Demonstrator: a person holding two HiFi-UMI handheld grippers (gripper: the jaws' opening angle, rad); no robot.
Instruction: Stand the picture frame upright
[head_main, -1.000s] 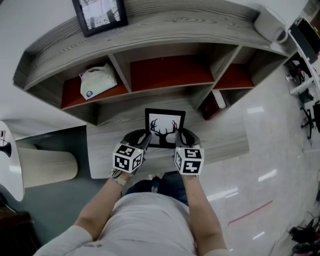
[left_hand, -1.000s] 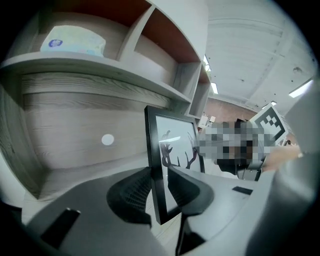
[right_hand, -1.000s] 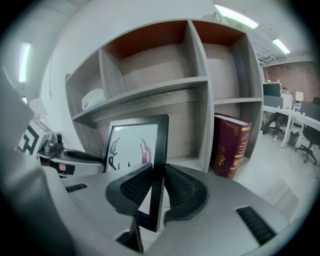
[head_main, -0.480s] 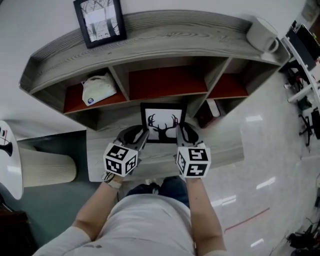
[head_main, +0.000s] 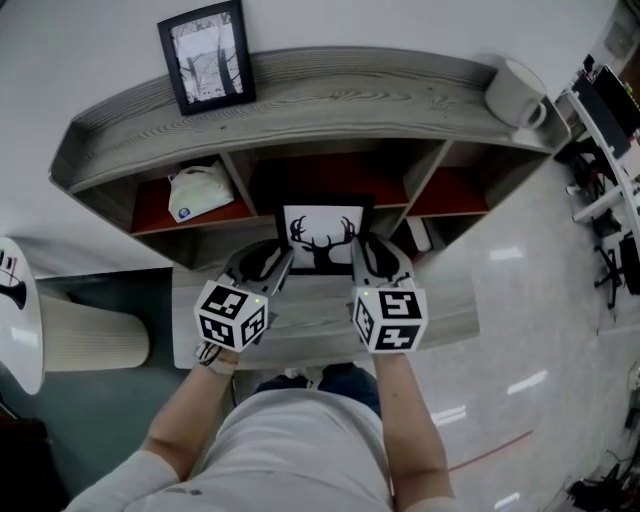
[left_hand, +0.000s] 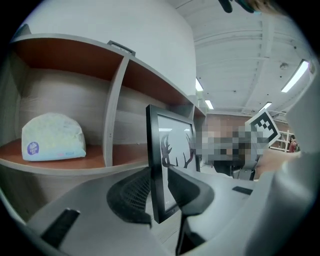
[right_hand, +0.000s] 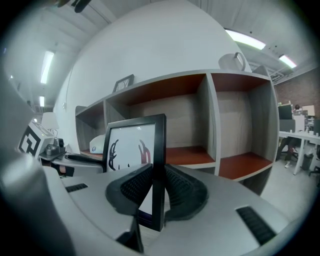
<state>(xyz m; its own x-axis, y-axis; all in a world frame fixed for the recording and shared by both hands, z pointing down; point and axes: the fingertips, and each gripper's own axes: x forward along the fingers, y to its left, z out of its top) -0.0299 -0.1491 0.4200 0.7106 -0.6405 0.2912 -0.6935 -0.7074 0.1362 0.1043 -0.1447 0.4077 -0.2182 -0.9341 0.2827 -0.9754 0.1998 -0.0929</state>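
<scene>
A black picture frame (head_main: 322, 238) with a deer-antler print is held between both grippers in front of the shelf unit's middle cubby. My left gripper (head_main: 276, 264) is shut on its left edge and my right gripper (head_main: 361, 260) is shut on its right edge. In the left gripper view the picture frame (left_hand: 156, 165) stands upright, edge-on, between the pads of the left gripper (left_hand: 159, 194). The right gripper view shows the picture frame (right_hand: 159, 160) pinched near its lower corner by the right gripper (right_hand: 156, 192). Whether its bottom edge touches the wooden ledge (head_main: 310, 322) I cannot tell.
The grey wooden shelf unit (head_main: 300, 95) carries a second framed picture (head_main: 206, 55) at top left and a white mug (head_main: 516, 92) at top right. A white pouch (head_main: 198, 192) lies in the left cubby. A ribbed lampshade (head_main: 92, 335) stands at the left.
Both grippers have carried the frame away from me toward the middle cubby and a little higher. Its face is now more foreshortened from above. The grips have not changed.
</scene>
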